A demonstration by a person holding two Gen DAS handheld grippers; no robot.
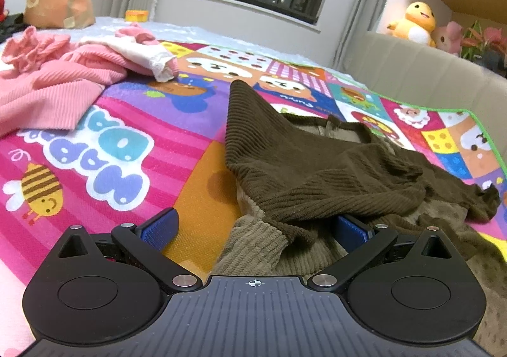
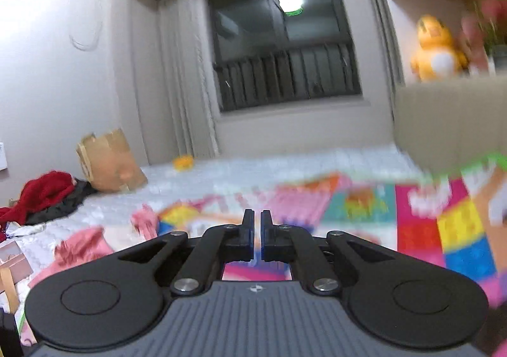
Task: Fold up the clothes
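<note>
The left gripper [image 1: 253,227] sits low over the colourful play mat [image 1: 133,122], jaws spread wide, with a crumpled brown corduroy garment [image 1: 317,173] lying between and over its right finger. Pink clothes [image 1: 54,78] lie well apart. The right gripper [image 2: 257,235] is raised, jaws nearly pressed together, pinching nothing.

The brown corduroy garment [image 1: 317,173] is draping over the left gripper's [image 1: 256,227] right-hand finger, hiding most of its blue pad, and is running off the frame's right edge. The pink ribbed garment [image 1: 54,84] is getting cut off at the left edge. In the right wrist view, motion blur is smearing the play mat [image 2: 421,217] at the bed's right edge, its pictures unreadable.
</note>
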